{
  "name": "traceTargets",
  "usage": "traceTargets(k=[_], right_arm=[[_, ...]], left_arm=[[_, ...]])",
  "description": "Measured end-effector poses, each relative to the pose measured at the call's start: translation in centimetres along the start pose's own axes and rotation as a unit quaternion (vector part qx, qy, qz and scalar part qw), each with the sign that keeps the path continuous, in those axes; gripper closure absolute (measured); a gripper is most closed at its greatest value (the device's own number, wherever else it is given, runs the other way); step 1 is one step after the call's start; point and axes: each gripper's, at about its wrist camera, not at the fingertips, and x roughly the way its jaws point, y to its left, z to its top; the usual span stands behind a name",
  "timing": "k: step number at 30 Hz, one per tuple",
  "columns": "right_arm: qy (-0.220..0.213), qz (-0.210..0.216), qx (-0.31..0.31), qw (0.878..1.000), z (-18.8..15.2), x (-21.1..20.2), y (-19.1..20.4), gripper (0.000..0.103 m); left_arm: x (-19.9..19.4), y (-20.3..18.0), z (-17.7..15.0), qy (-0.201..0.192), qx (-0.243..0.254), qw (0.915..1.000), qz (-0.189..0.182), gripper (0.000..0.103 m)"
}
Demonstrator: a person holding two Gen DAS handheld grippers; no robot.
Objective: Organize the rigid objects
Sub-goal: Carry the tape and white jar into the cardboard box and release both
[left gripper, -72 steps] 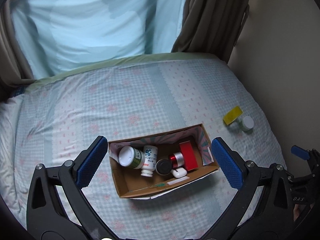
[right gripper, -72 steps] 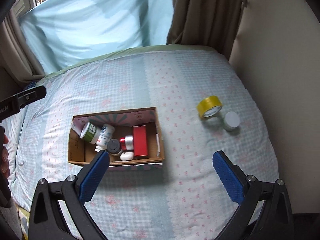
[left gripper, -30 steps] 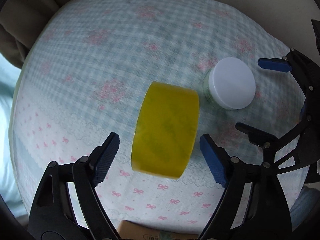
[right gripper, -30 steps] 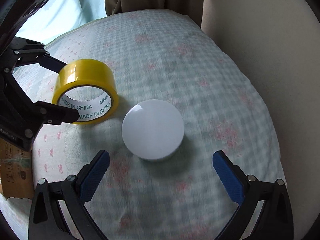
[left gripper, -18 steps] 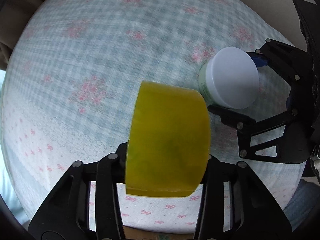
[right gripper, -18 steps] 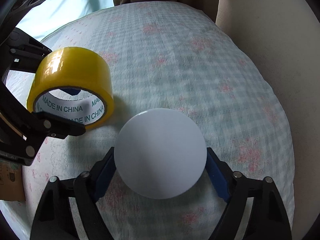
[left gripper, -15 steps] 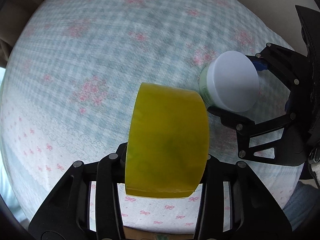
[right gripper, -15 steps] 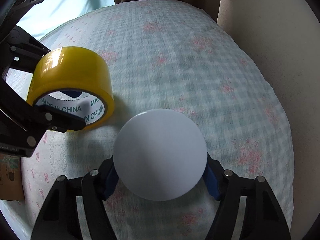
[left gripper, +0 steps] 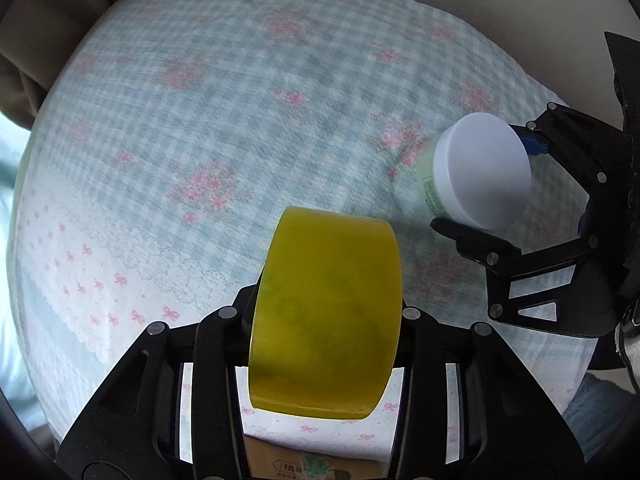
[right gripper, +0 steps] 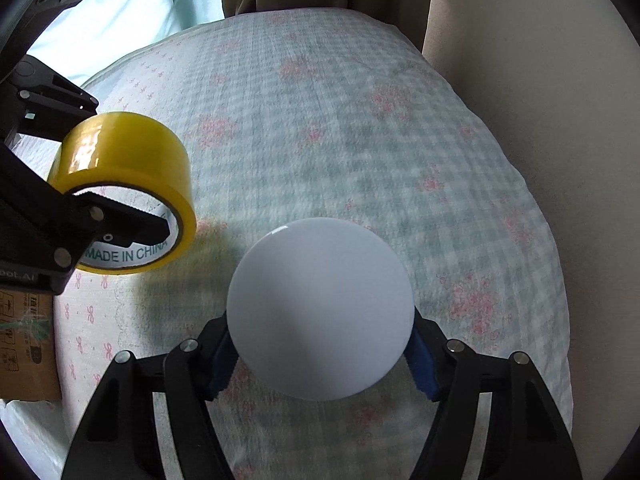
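Above the bed (left gripper: 224, 92) — left hand-held gripper (left gripper: 325, 316) pinches tape (left gripper: 326, 312), right hand-held gripper (right gripper: 320, 350) pinches a jar (right gripper: 320, 308).

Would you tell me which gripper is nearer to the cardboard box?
Left. The left gripper, shut on the yellow tape roll, is just beyond the cardboard box; the right gripper, shut on the white-lidded jar, is farther out.

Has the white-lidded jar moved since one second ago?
Yes. The white-lidded jar, then resting on the checked bedsheet, is now clamped in the right tool and tilted.
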Motion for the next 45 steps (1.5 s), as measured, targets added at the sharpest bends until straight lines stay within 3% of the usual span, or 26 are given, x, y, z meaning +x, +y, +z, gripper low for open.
traceTargets(k=[7, 14, 23, 28, 37, 45], right_arm=[[-0.007, -0.005, -0.004, 1.000, 0.6, -5.2, 0.5, 0.037], [-0.016, -0.005, -0.027, 1.000, 2.3, -12.7, 2.8, 0.037], [-0.026, 0.011, -0.061, 0.998, 4.7, -23.0, 9.2, 0.037], [-0.032, 0.029, -0.083, 0.996, 5.7, -26.4, 13.9, 0.037], [-0.013, 0.081, -0.105, 0.991, 6.4, -27.8, 23.2, 0.037], [0.018, 0.103, -0.125, 0.987, 4.8, -24.9, 30.7, 0.037]], left_arm=[[-5.8, -0.4, -1.8, -0.030, -0.028, 0.9992, 0.000, 0.067], [-14.1, 0.0, -5.3, -0.066, -0.070, 0.9954, 0.005, 0.067], [-24.4, 2.0, -13.6, -0.101, -0.135, 0.9856, 0.012, 0.067], [-28.1, 3.7, -19.5, -0.114, -0.166, 0.9791, 0.029, 0.067], [-30.1, 7.5, -32.0, -0.110, -0.241, 0.9633, 0.045, 0.067], [-25.8, 10.6, -41.3, -0.092, -0.321, 0.9421, 0.033, 0.067]])
